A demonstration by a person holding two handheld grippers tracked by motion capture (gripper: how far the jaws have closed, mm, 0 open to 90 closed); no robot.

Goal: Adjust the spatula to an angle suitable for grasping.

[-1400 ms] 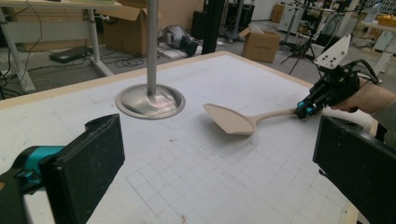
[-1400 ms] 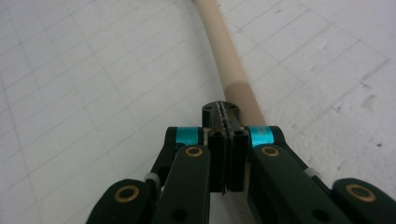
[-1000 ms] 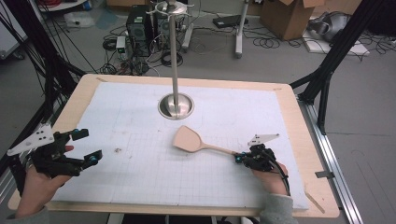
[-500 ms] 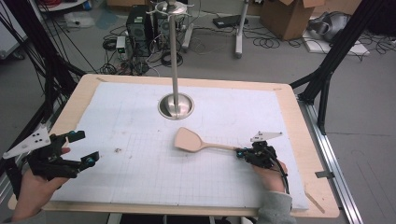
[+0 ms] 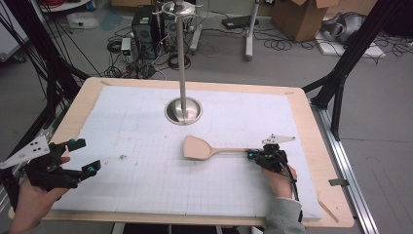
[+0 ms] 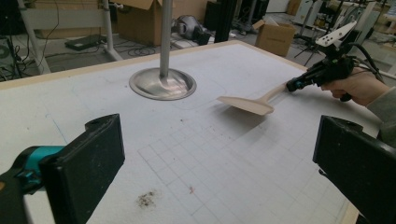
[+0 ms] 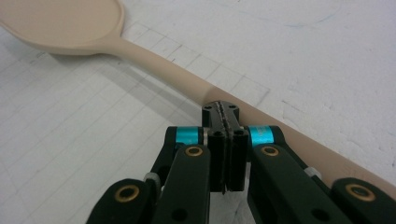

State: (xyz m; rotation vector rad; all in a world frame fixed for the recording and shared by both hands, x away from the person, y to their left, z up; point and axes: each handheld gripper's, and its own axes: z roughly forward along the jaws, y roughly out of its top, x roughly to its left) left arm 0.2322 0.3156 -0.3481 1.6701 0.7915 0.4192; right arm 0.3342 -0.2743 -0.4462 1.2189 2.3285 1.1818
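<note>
One wooden spatula [image 5: 202,148] lies on the bench [image 5: 311,146], right of centre, just near of the one metal stand [image 5: 182,109]. The right gripper [image 5: 254,156] sits beside its handle with jaws pressed together; they seem to hold nothing. Pushed like that, the handle could roll or skid away. The left gripper [image 5: 83,157] hovers at the near left edge, jaws wide apart and empty. Two grippers in all.

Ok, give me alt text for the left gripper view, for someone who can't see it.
Two open black jaws of the left gripper frame a white gridded mat. Beyond them, the right gripper holds the handle of a wooden spatula, its blade just above the mat. A metal pole on a round base stands behind.
</note>
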